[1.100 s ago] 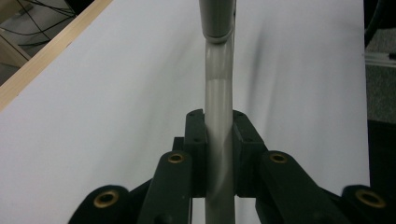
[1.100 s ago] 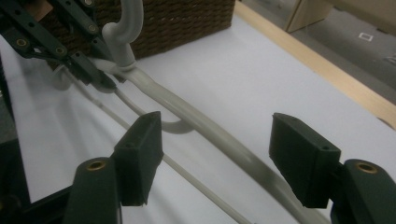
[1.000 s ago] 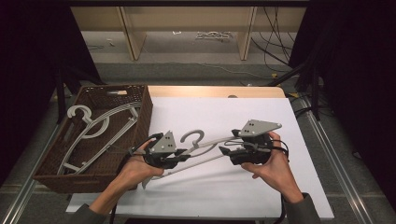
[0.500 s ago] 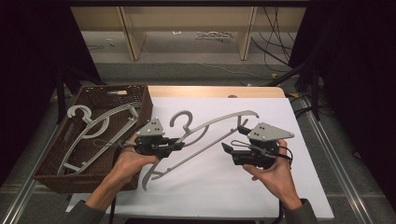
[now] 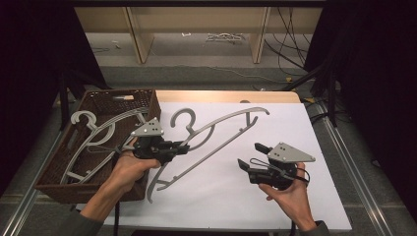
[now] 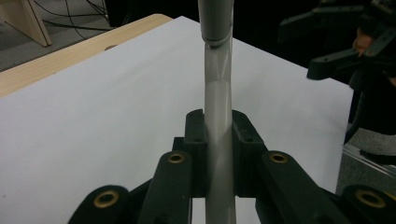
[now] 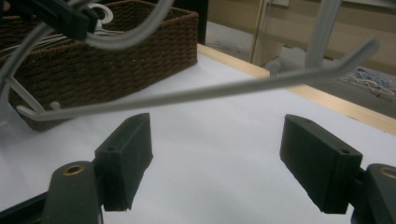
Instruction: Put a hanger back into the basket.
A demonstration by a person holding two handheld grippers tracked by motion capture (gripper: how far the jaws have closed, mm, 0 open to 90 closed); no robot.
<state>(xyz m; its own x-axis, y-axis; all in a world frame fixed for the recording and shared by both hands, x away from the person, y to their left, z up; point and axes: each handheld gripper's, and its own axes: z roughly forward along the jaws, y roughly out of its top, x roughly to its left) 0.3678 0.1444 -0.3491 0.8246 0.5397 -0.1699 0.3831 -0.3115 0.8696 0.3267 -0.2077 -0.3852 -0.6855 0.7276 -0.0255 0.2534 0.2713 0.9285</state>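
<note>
A grey plastic hanger (image 5: 223,132) hangs tilted above the white table sheet, its hook (image 5: 183,118) toward the basket. My left gripper (image 5: 183,146) is shut on the hanger's bar near the hook. In the left gripper view the bar (image 6: 218,102) runs up between the closed jaws of that gripper (image 6: 218,133). My right gripper (image 5: 251,156) is held near the table's front right, apart from the hanger. Its jaws have just been opening and nothing is between them. In the right gripper view they (image 7: 217,154) stand wide below the hanger's bar (image 7: 210,93).
A brown wicker basket (image 5: 49,178) stands at the table's left edge with several grey hangers (image 5: 93,135) lying in it. The basket's wall (image 7: 116,60) is behind the held hanger in the right gripper view. A wooden strip (image 5: 226,96) borders the table's far edge.
The right gripper has let go of the hanger and drawn back toward the front right. The left gripper has lifted the hanger and carried it left, toward the basket.
</note>
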